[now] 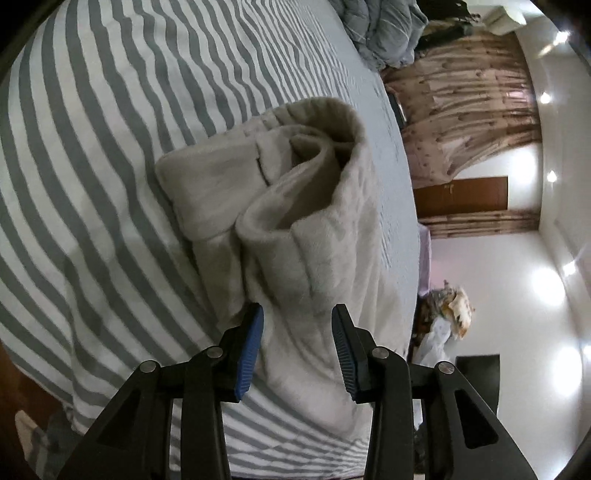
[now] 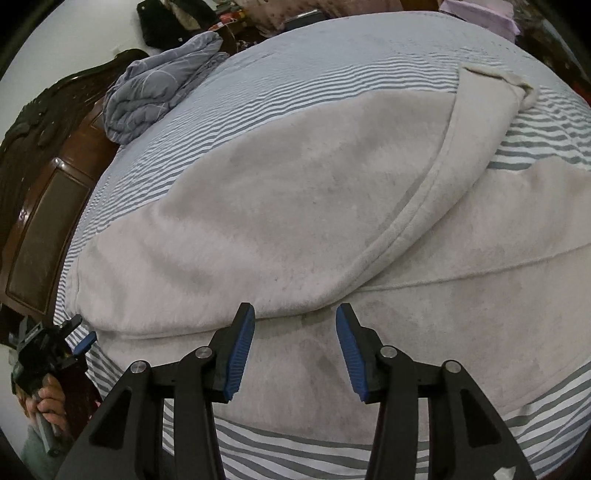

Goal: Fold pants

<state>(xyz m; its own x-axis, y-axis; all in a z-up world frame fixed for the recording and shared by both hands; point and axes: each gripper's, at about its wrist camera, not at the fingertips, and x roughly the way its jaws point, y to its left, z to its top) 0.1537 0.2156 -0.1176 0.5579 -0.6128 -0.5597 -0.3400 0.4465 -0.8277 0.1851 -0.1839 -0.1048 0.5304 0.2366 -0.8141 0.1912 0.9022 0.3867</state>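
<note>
Cream fleece pants (image 2: 295,206) lie on a bed with a grey-and-white striped cover (image 1: 110,147). One leg is folded over the other, its hem (image 2: 495,77) at the far right. In the left wrist view the waistband end (image 1: 295,192) is bunched and stands open. My left gripper (image 1: 297,325) is open just above the fleece beside the waistband, holding nothing. It also shows at the bed's left edge in the right wrist view (image 2: 79,341). My right gripper (image 2: 295,321) is open over the fold line of the pants, holding nothing.
A crumpled blue-grey quilt (image 2: 162,81) lies at the bed's far corner next to a dark wooden headboard (image 2: 40,206). Patterned brown curtains (image 1: 472,110) and a white wall lie beyond the bed. Clutter (image 2: 221,14) sits behind the bed.
</note>
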